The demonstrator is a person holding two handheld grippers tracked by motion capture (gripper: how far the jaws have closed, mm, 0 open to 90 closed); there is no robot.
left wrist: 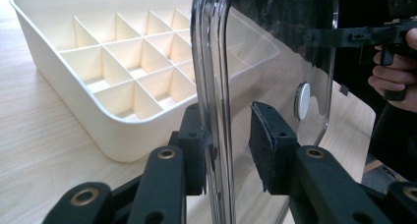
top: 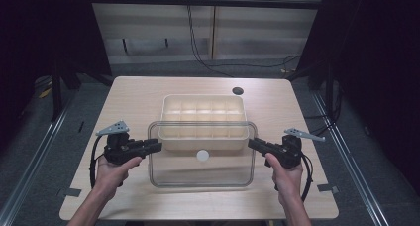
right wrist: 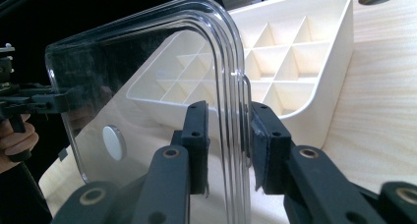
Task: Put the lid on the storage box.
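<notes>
The lid point(top: 202, 171) is clear and colourless, with glossy ridged edges and a small round white disc point(top: 202, 155) near its middle. The tray point(top: 203, 105) is cream throughout, its walls and grid of dividers the same pale shade, warmer yellow down inside the compartments. The surface point(top: 138, 94) is light wood with a fine straight grain and one dark round hole point(top: 237, 91). The left claw point(top: 159, 146) and right claw point(top: 250, 143) are matt black with brass-coloured rivets, each carrying a grey plate.

Clear lid point(top: 202, 154) held btwn left gripper point(top: 157, 146) at 9 o'clock & right gripper point(top: 251, 143) at 3 o'clock, overlapping cream divider tray point(top: 203, 118) at bench point(top: 143, 94) ctr.
</notes>
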